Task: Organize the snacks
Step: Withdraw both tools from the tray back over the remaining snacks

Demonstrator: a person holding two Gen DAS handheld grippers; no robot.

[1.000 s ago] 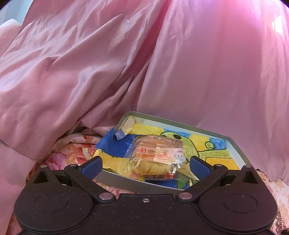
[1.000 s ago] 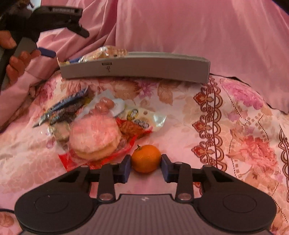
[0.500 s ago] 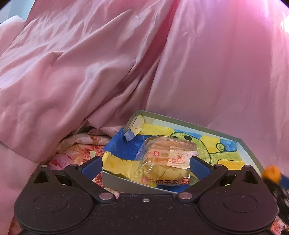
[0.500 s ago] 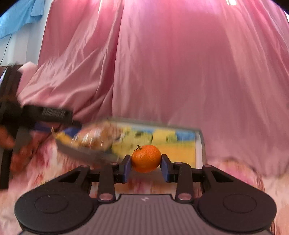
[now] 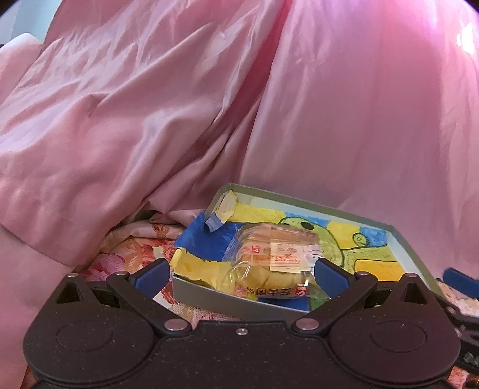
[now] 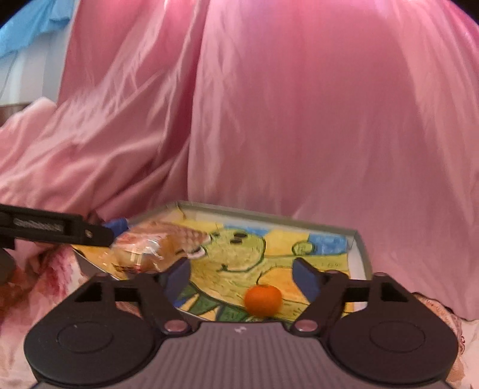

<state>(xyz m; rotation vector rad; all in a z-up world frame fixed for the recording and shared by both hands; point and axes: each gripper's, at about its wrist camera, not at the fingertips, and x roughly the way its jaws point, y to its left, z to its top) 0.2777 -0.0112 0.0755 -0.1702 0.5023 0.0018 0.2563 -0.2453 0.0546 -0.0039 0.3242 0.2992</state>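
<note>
A grey shallow box [image 5: 401, 236] with a yellow, blue and green cartoon drawing inside lies on the flowered cloth. A wrapped bread snack [image 5: 275, 257] lies in its near left part. My left gripper [image 5: 239, 272] is open at the box's near edge, with the snack between its blue fingers, untouched. In the right wrist view the same box [image 6: 357, 239] holds the snack [image 6: 155, 245] at left and a small orange [image 6: 263, 300] near the front. My right gripper [image 6: 243, 276] is open above the orange. The left gripper's arm [image 6: 51, 229] reaches in from the left.
Pink satin fabric [image 5: 179, 104] hangs close behind the box and bunches at its left. The flowered cloth [image 5: 131, 251] shows left of the box. A blue sheet [image 6: 27, 24] shows at the top left corner of the right wrist view.
My right gripper carried the orange up from the snack pile to over the box and opened; the orange now lies in the box. The left gripper stayed open, shifting slightly left.
</note>
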